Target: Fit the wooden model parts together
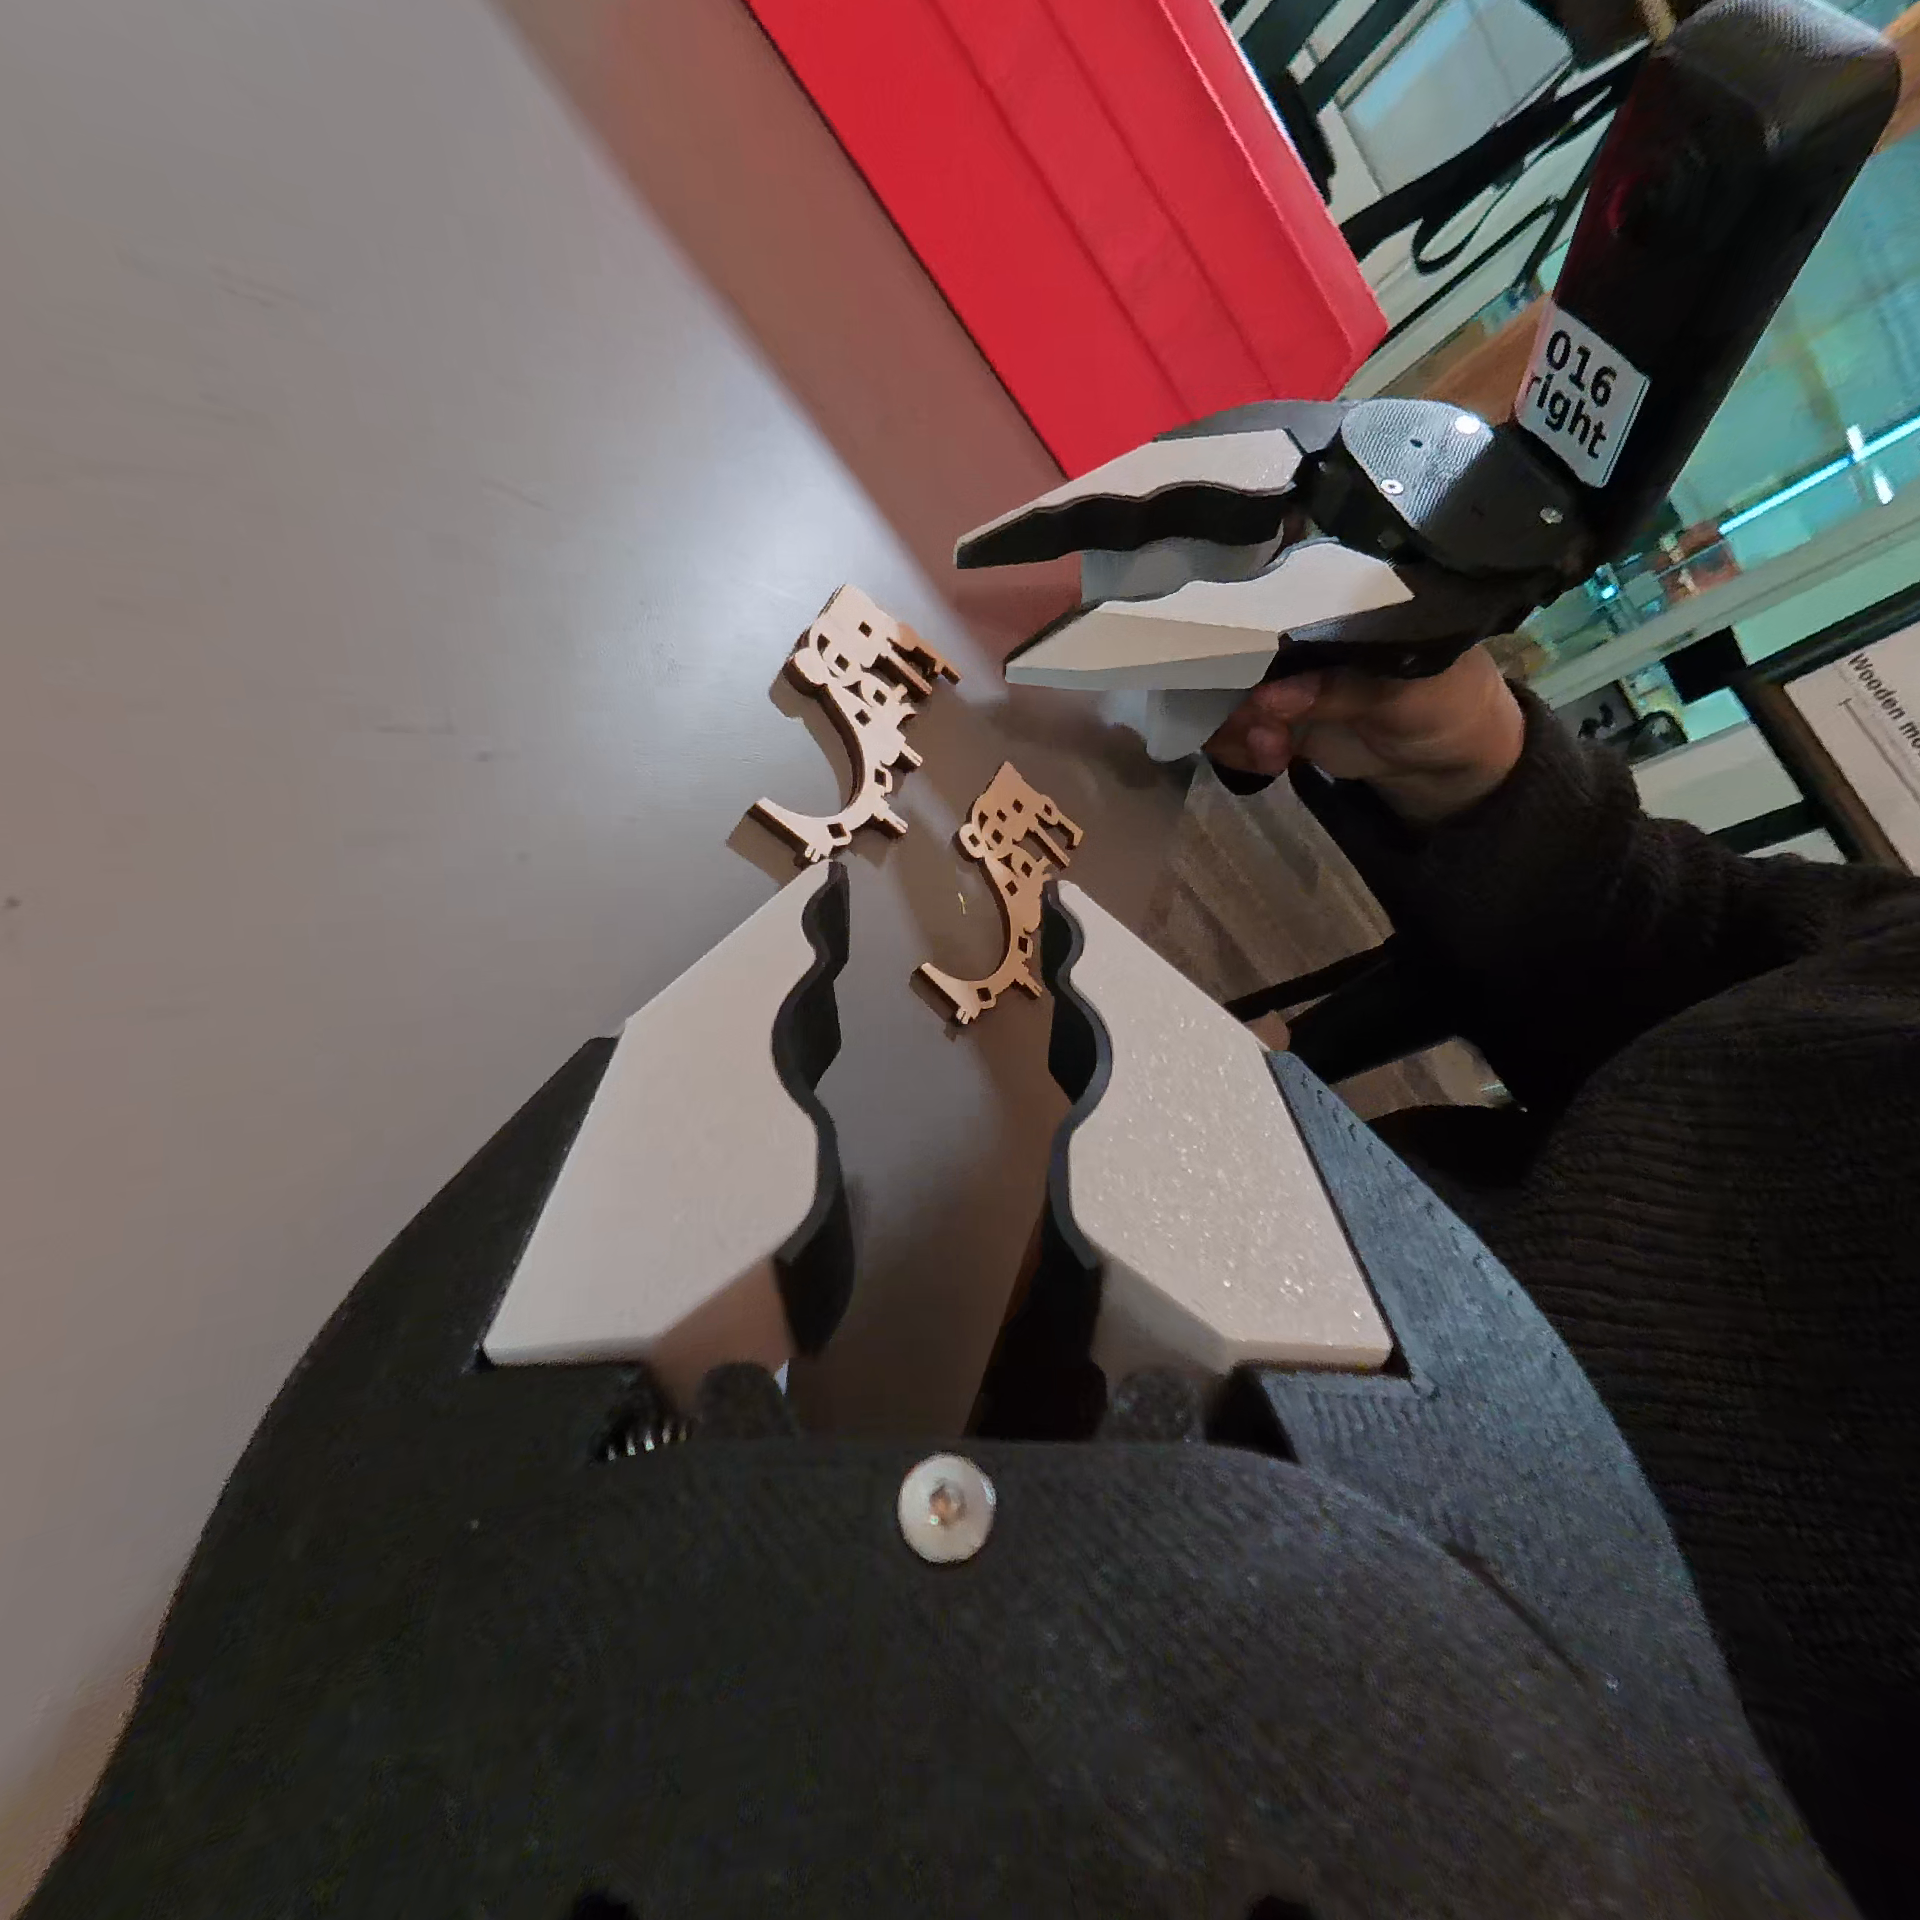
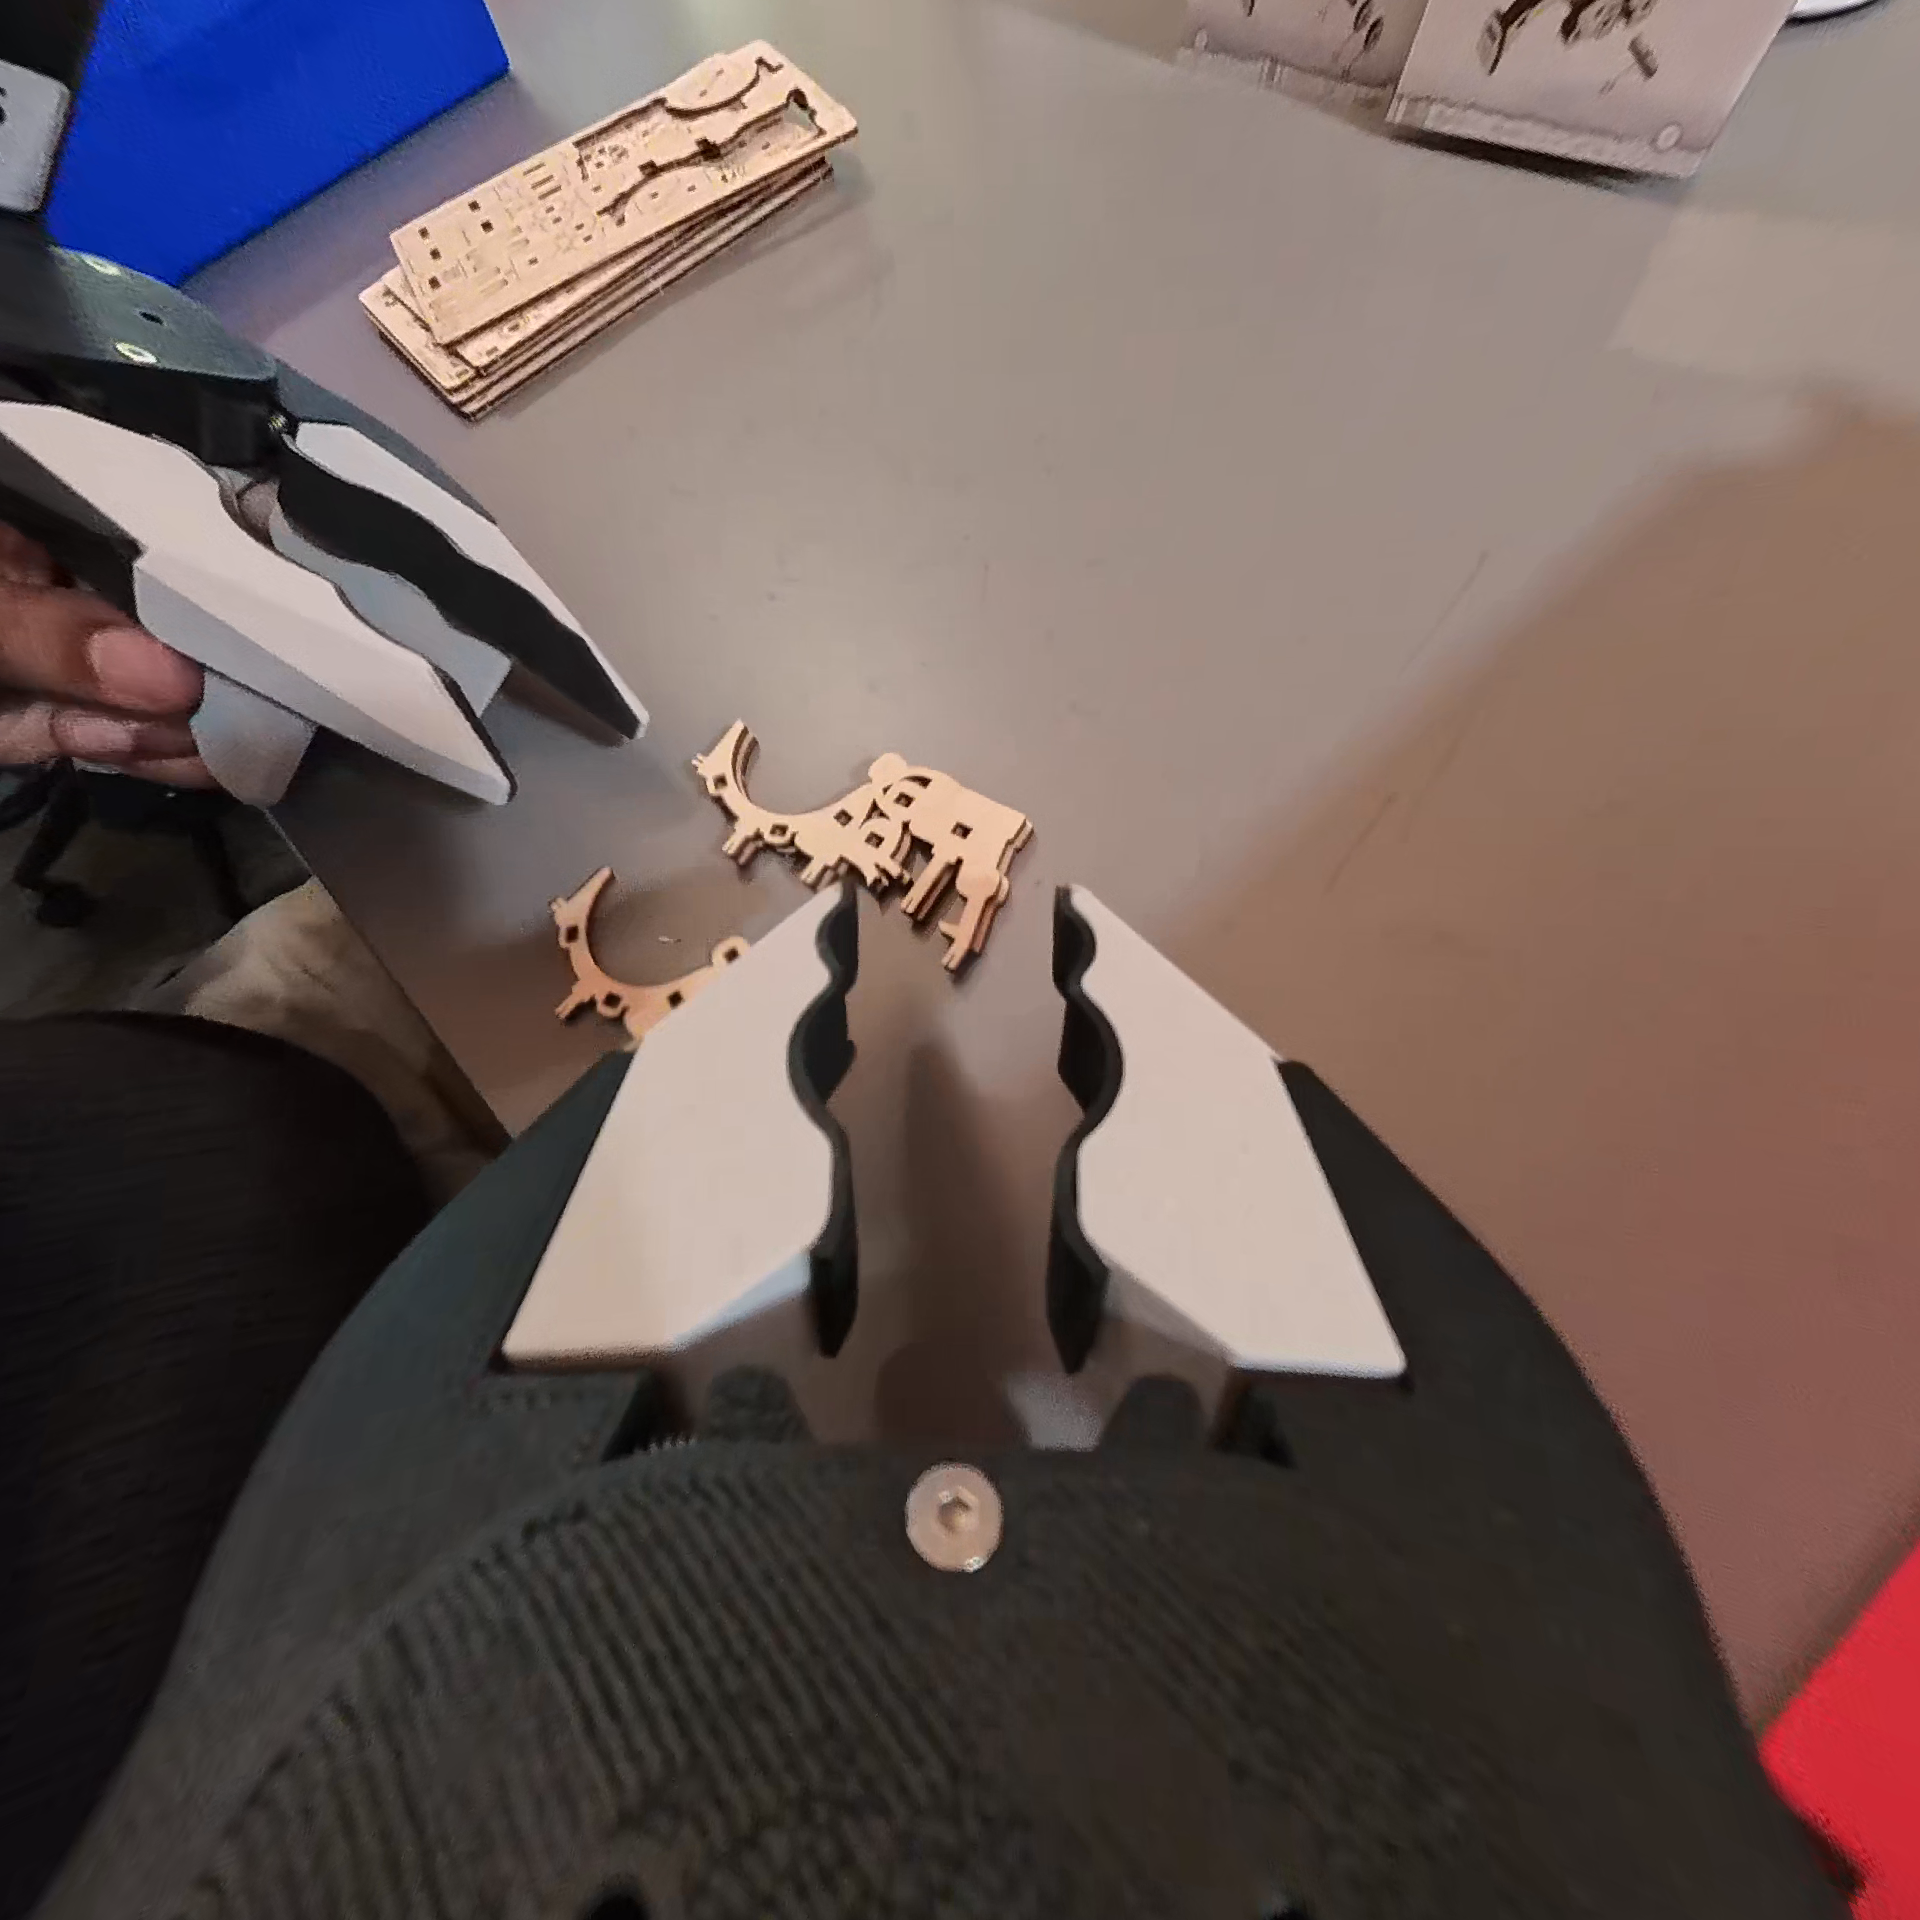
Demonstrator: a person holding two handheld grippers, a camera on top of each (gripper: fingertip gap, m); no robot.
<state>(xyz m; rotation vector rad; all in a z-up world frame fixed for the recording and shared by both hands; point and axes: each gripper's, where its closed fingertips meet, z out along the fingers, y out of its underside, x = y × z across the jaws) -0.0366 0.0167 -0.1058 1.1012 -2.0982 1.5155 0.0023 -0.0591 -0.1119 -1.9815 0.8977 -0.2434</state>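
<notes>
Your left gripper [image 1: 945,925] hung with fingers spread, empty, one wooden part [image 1: 997,894] flat on the surface [image 1: 312,623] between its tips; your right gripper [image 2: 956,914], likewise parted, faced the other wooden part [image 2: 883,831] just beyond, apparently lined up for pickup.

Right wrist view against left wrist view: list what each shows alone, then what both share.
Only the right wrist view shows the stack of flat laser-cut wooden sheets, the blue box and the white printed cards.

Only the left wrist view shows the glass-walled room and the dark knitted sleeve.

Both show the two curved cut-out wooden model parts lying apart on the grey table, and both open grippers: left gripper, right gripper.
</notes>
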